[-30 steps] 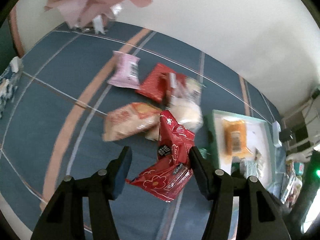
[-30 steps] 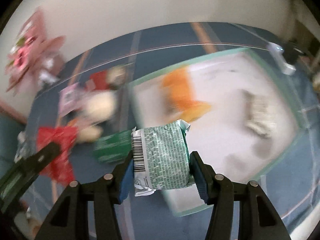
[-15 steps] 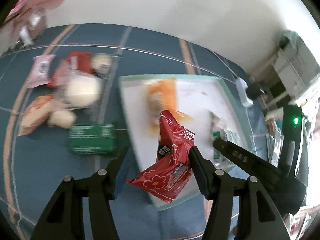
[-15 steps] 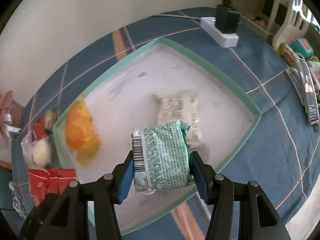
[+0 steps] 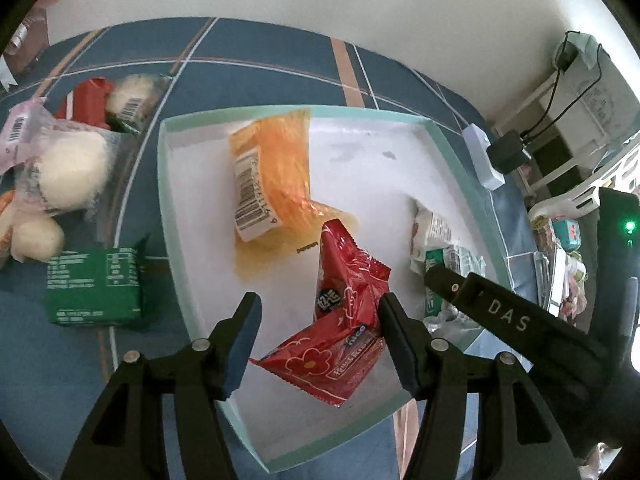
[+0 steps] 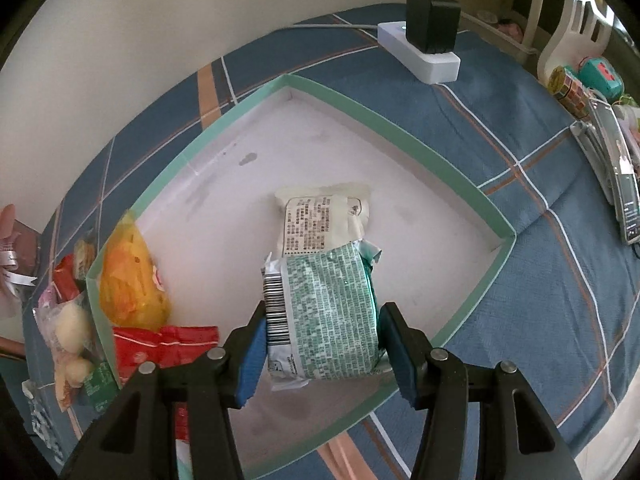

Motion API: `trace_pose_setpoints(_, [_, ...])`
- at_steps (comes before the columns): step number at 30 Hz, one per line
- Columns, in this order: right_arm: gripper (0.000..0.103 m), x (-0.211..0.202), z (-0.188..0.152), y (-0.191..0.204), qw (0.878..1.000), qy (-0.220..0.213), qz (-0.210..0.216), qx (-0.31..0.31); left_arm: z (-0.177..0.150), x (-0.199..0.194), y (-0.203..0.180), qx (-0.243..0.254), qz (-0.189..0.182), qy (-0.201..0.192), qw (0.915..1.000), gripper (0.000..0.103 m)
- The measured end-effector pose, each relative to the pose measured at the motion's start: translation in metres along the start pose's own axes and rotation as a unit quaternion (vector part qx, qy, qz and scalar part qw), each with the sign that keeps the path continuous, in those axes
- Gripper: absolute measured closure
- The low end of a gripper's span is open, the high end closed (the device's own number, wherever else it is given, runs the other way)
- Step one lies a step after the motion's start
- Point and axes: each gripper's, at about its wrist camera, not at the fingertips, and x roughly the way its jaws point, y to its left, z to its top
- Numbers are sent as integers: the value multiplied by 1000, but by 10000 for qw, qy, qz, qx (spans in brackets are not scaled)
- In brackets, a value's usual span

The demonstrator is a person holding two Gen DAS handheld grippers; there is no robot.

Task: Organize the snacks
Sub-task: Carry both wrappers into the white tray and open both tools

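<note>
A white tray with a mint-green rim [image 5: 164,200] [image 6: 400,128] lies on the blue plaid cloth. My left gripper [image 5: 320,320] hovers over the tray's near part, shut on a red snack packet [image 5: 344,320], and its jaws are starting to open. Over the tray's near right part, my right gripper [image 6: 325,320] pinches a green snack packet [image 6: 332,316]; its jaws are opening too. An orange packet [image 5: 272,168] [image 6: 128,280] and a white packet [image 6: 320,220] lie in the tray. One finger of my right gripper [image 5: 500,312] shows in the left wrist view.
Left of the tray lie loose snacks: a green box [image 5: 94,284], bagged white buns [image 5: 68,176], a red packet [image 5: 86,100] and a pink one [image 5: 16,128]. A white power strip with a black adapter [image 6: 432,56] sits behind the tray. Toys [image 6: 600,76] crowd the right edge.
Both grippers have swung from the loose snack pile to over the tray and sunk a little. Each still carries its packet.
</note>
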Motion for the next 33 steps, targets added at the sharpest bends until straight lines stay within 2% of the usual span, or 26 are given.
trace_pose_setpoints(2, [43,3,-1,-3,10000,56,22,11,-1,2,1,21,78,25,10000,38])
trace_pose_setpoints(4, [35,6,-2,-5,9999,122,43,45,-1,2,4,-18,101,40,9999,37])
trace_pose_setpoints(6, [32,8,-3,-6,9998,161,81,78,-2,2,10,-109,111,80,9998,31])
trace_pose_setpoints(17, [32,6,-15,-16,9988,320,173,316,2,-5,25,-283,-90,-16,9996,31])
trace_pose_setpoints(19, [32,7,-19,-17,9986,386,97,338,3,-8,29,-291,-36,-80,9995,31])
trace_pose_setpoints(20, [32,7,-22,-17,9986,408,38,347,4,-10,30,-257,147,-123,9995,30])
trace_pose_setpoints(24, [32,6,-31,-18,9983,462,-60,362,5,-10,34,-301,32,-143,9994,30])
trace_pose_setpoints(27, [32,4,-36,-18,9982,472,-78,363,4,-12,33,-227,97,-108,9996,30])
trace_pose_setpoints(31, [32,-7,-40,-16,9990,319,-77,315,3,-14,23,-118,245,8,9996,28])
trace_pose_setpoints(33, [26,-14,-38,-11,9995,146,-90,248,2,-22,18,-40,287,13,9996,22])
